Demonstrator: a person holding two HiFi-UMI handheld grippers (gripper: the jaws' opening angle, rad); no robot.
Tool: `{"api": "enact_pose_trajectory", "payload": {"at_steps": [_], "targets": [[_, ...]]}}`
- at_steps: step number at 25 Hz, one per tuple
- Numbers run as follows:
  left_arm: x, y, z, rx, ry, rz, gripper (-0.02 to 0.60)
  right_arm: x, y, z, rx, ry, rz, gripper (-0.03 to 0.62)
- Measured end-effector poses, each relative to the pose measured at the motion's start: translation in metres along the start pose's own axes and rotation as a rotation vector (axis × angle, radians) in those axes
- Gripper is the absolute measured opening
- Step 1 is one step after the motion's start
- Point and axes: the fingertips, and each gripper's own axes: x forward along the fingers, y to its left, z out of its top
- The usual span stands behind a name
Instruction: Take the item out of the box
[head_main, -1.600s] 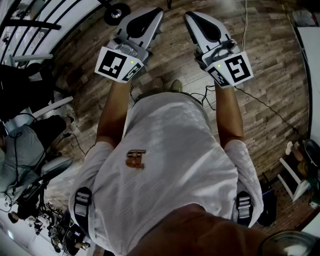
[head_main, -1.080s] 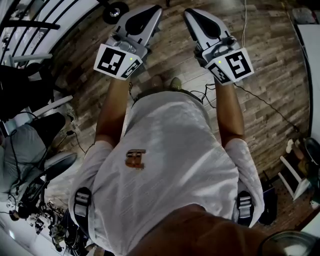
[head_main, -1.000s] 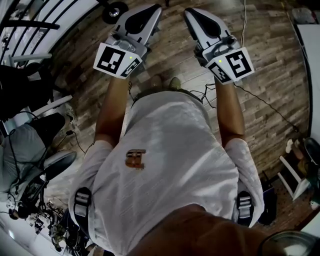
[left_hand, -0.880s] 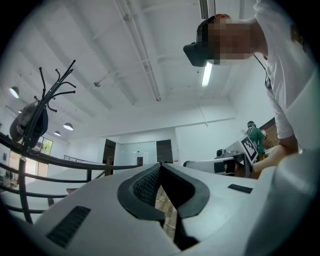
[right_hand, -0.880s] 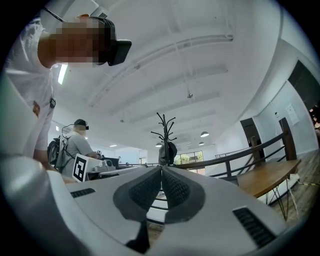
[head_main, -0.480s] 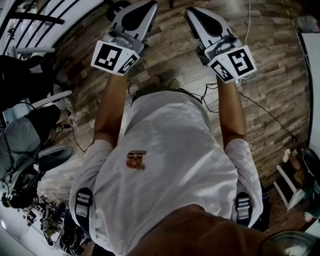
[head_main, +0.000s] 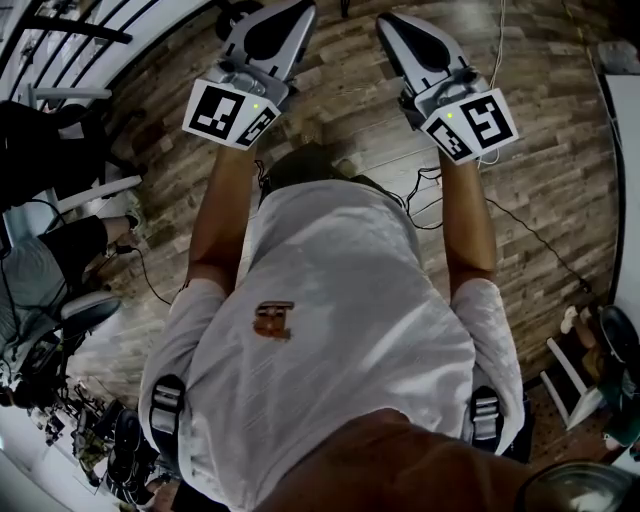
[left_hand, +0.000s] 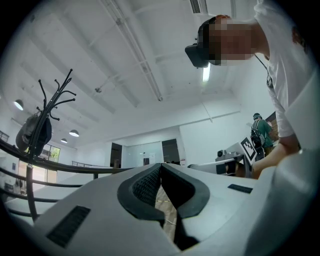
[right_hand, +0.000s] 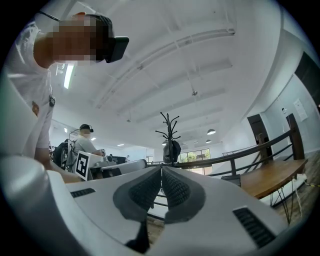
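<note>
Open-plan office or lab workspace. The wood-plank floor (head_main: 540, 150) carries loose cables (head_main: 520, 215), and office chairs (head_main: 85, 310) crowd the left edge. A high white ceiling holds round recessed lights (right_hand: 211, 132) and a strip lamp (left_hand: 205, 74). A black railing (right_hand: 260, 150), a coat stand (right_hand: 169, 135), a wooden table (right_hand: 272, 177) and a second person (right_hand: 85, 142) seated among equipment complete the room.
</note>
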Motion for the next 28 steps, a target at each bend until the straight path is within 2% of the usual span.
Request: {"api": "enact_pose_trajectory", "payload": {"at_steps": [6, 13, 21, 28], "targets": [[0.010, 0.014, -0.004, 0.010, -0.001, 0.005, 0.020, 0.009, -0.015, -0.003, -0.001, 0.000, -0.001, 0.032], [0.040, 0.058, -0.019, 0.010, -0.007, 0.000, 0.020, 0.047, -0.054, -0.012, -0.011, 0.012, -0.002, 0.032], [0.095, 0.163, -0.048, 0.009, -0.016, -0.004, 0.020, 0.141, -0.131, -0.029, -0.020, 0.048, -0.010, 0.032], [0.149, 0.275, -0.074, -0.002, -0.016, -0.022, 0.020, 0.243, -0.208, -0.042, -0.030, 0.081, -0.028, 0.032]]}}
